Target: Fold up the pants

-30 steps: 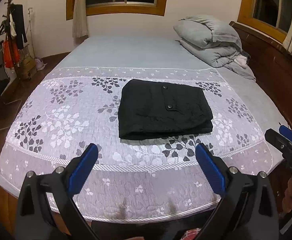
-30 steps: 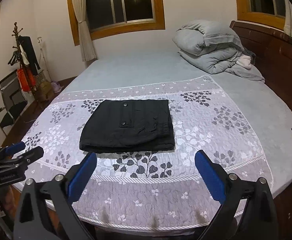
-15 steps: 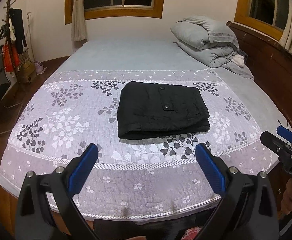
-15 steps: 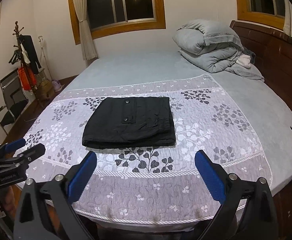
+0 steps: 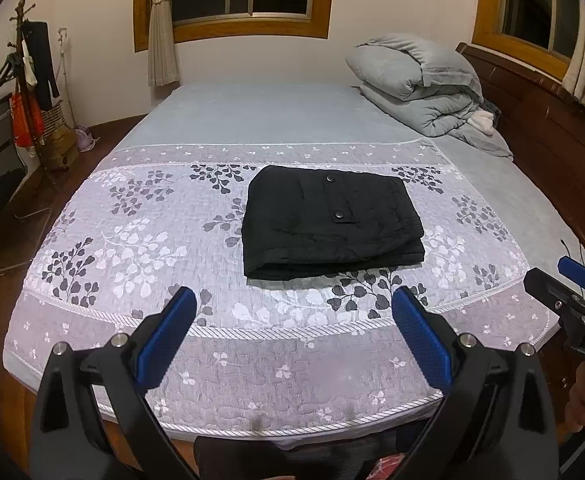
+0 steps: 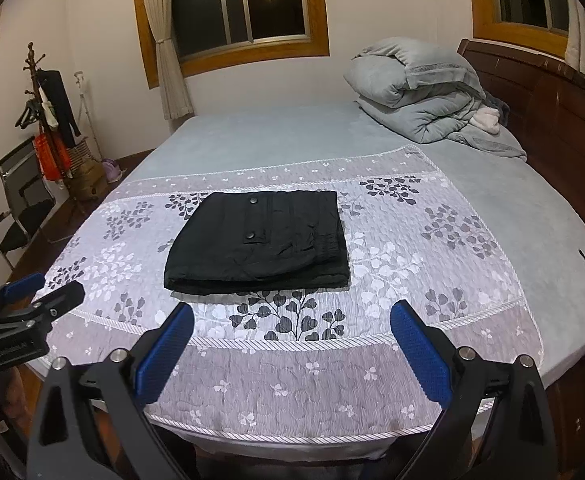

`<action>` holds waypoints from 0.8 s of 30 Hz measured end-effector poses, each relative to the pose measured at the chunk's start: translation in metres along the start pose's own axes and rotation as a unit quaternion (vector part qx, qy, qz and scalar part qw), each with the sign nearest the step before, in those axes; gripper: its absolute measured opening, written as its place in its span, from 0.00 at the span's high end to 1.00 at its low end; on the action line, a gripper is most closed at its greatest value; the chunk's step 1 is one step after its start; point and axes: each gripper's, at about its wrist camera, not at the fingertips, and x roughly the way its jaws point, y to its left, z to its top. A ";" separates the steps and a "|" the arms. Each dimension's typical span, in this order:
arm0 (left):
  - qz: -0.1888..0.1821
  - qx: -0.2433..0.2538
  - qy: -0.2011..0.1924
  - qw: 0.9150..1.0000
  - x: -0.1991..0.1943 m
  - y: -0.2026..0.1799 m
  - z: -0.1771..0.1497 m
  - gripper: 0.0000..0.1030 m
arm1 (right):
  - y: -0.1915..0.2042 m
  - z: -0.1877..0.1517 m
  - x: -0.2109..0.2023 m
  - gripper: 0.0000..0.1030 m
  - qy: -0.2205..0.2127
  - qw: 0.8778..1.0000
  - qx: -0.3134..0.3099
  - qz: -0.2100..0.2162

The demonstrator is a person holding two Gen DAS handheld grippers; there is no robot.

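Black pants [image 5: 330, 222] lie folded into a neat rectangle on the floral quilt, two snap buttons facing up; they also show in the right wrist view [image 6: 262, 240]. My left gripper [image 5: 292, 300] is open and empty, held back over the bed's near edge, well short of the pants. My right gripper [image 6: 292, 312] is open and empty, also short of the pants. Each gripper shows from the side in the other's view: the right one [image 5: 560, 280], the left one [image 6: 48, 286].
The purple floral quilt [image 5: 132, 248] covers the near half of the bed. A folded grey duvet [image 5: 420, 84] sits at the far right by the wooden headboard [image 5: 552, 128]. A coat rack [image 5: 24, 88] and a chair [image 6: 20, 208] stand on the left.
Both grippers have pulled back and risen slightly from the bed; the pants look a little farther away. The pants have not moved. Both stay open.
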 end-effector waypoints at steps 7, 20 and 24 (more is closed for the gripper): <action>0.004 0.003 -0.001 1.000 -0.002 -0.002 -0.001 0.03 | 0.000 -0.001 0.002 0.04 0.003 1.000 0.000 0.001; 0.007 0.001 0.000 1.000 -0.003 -0.003 -0.001 0.03 | 0.000 -0.005 0.002 0.04 0.005 1.000 0.001 0.004; 0.008 0.001 0.000 1.000 -0.002 -0.002 -0.001 0.03 | 0.000 -0.005 0.003 0.04 0.005 1.000 0.003 0.005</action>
